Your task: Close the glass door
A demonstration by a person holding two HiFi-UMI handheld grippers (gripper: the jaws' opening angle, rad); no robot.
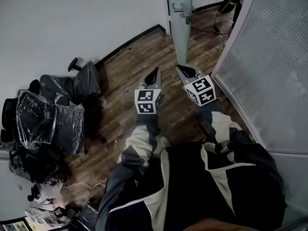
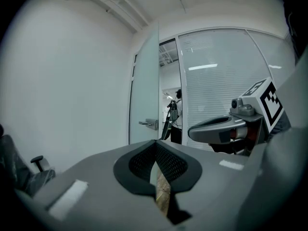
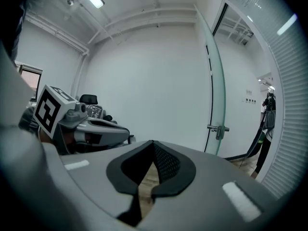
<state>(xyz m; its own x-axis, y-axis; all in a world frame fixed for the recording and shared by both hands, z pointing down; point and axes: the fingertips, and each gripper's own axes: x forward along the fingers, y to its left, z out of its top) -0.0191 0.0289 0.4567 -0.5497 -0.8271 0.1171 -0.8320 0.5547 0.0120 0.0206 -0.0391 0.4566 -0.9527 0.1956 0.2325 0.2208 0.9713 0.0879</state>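
The glass door [image 1: 181, 23] stands open ahead of me, its frosted pane jutting into the room with a metal lever handle [image 1: 183, 11] near its edge. In the head view my left gripper [image 1: 153, 76] and right gripper [image 1: 185, 71] point side by side toward it, short of it and touching nothing. In the left gripper view the door [image 2: 144, 85] and handle [image 2: 150, 124] lie straight ahead, and the left gripper [image 2: 156, 142] is shut and empty. The right gripper view has the door [image 3: 219, 81] edge-on with its handle [image 3: 219, 129]; the right gripper [image 3: 153, 142] is shut and empty.
Several office chairs wrapped in plastic [image 1: 53, 114] crowd the left wall. A frosted glass partition [image 1: 269, 66] runs along my right. Beyond the doorway a person stands by a tripod [image 2: 174, 114]. Wooden floor [image 1: 130, 61] lies between me and the door.
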